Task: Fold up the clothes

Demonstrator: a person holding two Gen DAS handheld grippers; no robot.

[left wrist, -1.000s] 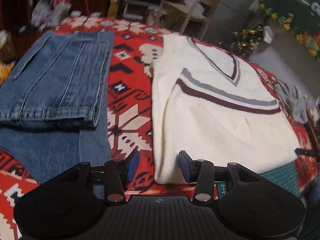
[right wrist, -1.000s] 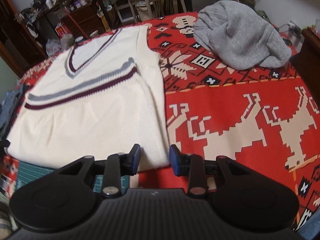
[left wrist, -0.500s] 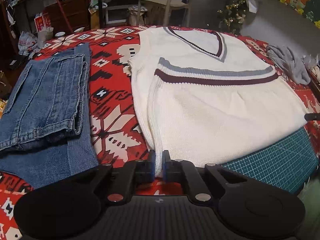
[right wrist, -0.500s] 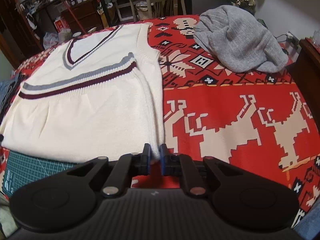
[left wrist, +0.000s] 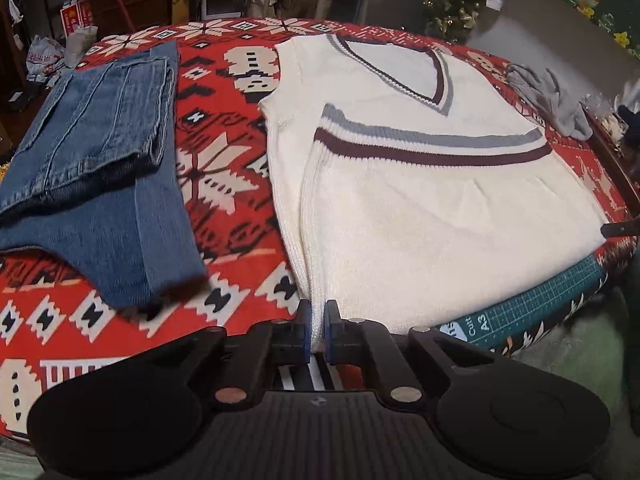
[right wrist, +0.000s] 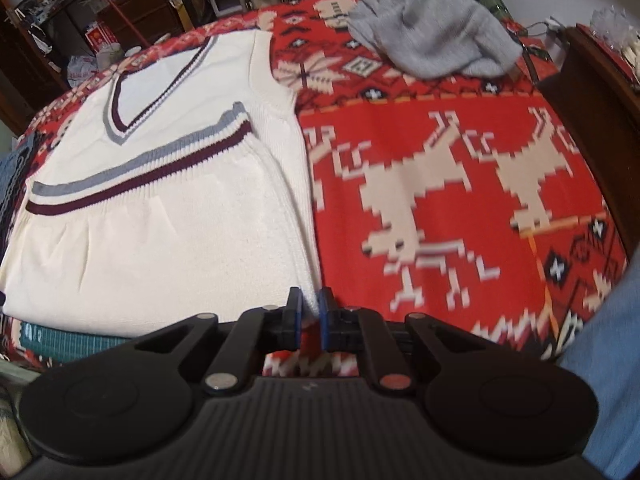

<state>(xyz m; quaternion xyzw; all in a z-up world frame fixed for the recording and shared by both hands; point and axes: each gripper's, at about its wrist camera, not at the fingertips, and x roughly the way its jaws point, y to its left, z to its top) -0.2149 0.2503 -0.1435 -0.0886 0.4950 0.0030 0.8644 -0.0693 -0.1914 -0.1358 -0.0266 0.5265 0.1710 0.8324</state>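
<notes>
Covering the whole table, a red patterned blanket (left wrist: 232, 216) is giving the clothes a soft, flat bed to be folded on. Lying front-up across its middle is the cream vest (left wrist: 420, 200), neck at the far side, side edges turned in and hem reaching the near edge over a green cutting mat (left wrist: 532, 300). Folded jeans (left wrist: 92, 152) are sitting well apart on the left, a rumpled grey sweater (right wrist: 432, 36) far to the right. Pinching the vest's near left hem corner, the left claw (left wrist: 317, 328) is squeezed narrow on the knit; the right claw (right wrist: 309, 314) is nipping the near right corner likewise. Gripping both corners is probably for carrying the hem up toward the neck.
</notes>
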